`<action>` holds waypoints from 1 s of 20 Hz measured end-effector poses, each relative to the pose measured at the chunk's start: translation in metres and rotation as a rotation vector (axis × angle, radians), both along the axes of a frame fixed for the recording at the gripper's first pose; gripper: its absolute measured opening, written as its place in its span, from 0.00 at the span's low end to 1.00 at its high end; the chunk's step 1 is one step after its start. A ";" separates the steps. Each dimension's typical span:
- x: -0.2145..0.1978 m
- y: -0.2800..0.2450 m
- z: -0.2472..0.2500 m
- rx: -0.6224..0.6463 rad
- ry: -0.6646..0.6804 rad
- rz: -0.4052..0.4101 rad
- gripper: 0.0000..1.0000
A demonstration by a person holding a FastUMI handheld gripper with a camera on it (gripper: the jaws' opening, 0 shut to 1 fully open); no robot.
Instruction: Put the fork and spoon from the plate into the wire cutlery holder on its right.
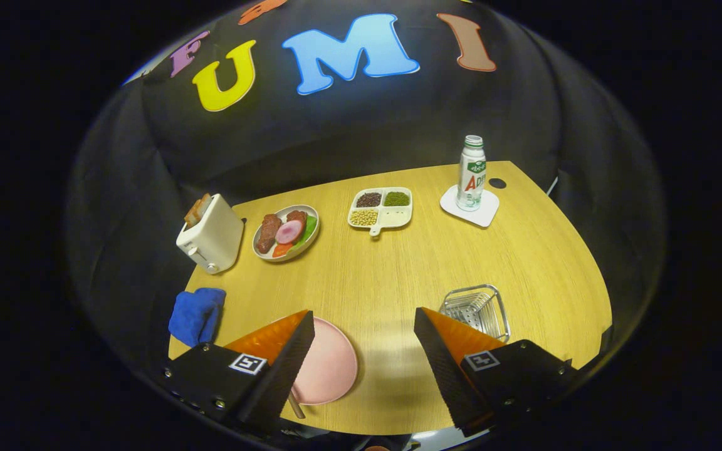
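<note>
My claw (364,351) hangs released, fingers wide apart over the worktop (398,275). The pink plate (329,366) lies half hidden behind my left finger; a handle tip (296,407) pokes out beneath it. The wire cutlery holder (477,310) sits behind my right finger. Reaching blind, I could knock the cutlery off the plate.

- Wooden table (398,282): pale, straight-grained top with a curved near edge and a small dark round hole (497,183) by its far right corner.
- Black cloth wall (348,125): hangs in soft folds behind and around the table.
- Light: falls from above, brightest on the tabletop, leaving the cloth dim.
</note>
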State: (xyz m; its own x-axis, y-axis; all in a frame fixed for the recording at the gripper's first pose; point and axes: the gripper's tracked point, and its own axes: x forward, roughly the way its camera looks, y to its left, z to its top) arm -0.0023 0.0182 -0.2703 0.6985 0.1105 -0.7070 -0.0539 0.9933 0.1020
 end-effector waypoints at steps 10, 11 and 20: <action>-0.018 0.069 -0.037 -0.002 0.072 0.165 0.99; -0.020 0.073 -0.043 -0.005 0.079 0.180 0.99; -0.047 0.105 -0.097 -0.035 0.198 0.306 0.99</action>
